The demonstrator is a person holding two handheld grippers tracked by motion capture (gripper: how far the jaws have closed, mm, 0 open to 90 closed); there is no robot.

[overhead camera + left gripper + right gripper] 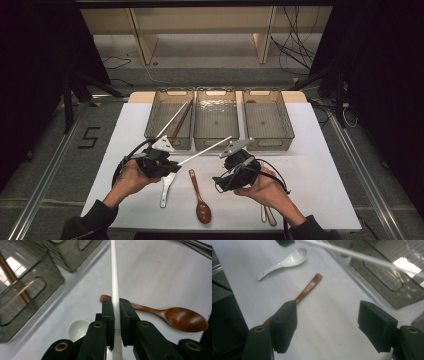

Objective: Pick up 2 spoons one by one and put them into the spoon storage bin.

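- Left claw (116, 322) clamped tight on white chopstick (114, 277), stick lifted off the bench (310, 150) and slanting toward the middle bin (216, 120).
- Right claw (327, 327) spread wide, holding nothing, above bare bench surface.
- Wooden spoon (200, 197) flat on the bench between both hands; white ceramic spoon (284, 262) just beside it.
- Chopsticks (180, 119) leaning in the left bin (170, 120).

I'm working in what looks like a lab recording booth: black curtains (30, 75) hang on both sides, and loose cables (295, 47) trail over the grey floor. A white-topped table (310, 165) stands before a bare wooden shelf frame (200, 25), with a taped black numeral five (89, 137) on the floor.
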